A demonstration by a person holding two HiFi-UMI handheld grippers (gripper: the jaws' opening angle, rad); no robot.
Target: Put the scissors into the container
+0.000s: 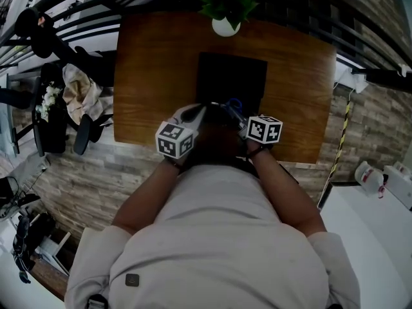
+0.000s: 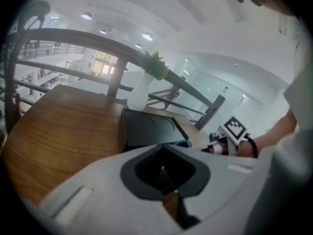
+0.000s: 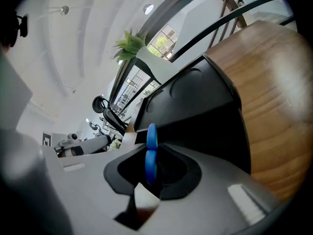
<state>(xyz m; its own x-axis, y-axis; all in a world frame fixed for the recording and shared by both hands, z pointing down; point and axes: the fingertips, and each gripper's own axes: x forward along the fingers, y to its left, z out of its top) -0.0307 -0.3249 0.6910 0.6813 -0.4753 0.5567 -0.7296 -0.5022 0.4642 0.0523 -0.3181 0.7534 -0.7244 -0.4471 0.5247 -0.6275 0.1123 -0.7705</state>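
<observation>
Over the near half of the wooden table (image 1: 148, 76), the scissors (image 3: 151, 137) are lifted but not yet in the container (image 3: 195, 106). The right gripper (image 3: 150, 153) has its fingers pinching the smooth blue plastic handle just short of that matte black rectangular box, so the drop remains. The left gripper (image 2: 164, 155) hangs beside it, fingers pressed together on nothing.

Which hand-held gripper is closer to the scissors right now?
Right. The right hand-held gripper is clamped on the blue handle of the scissors, by the near edge of the container. The left hand-held gripper sits alongside, jaws together and empty.
</observation>
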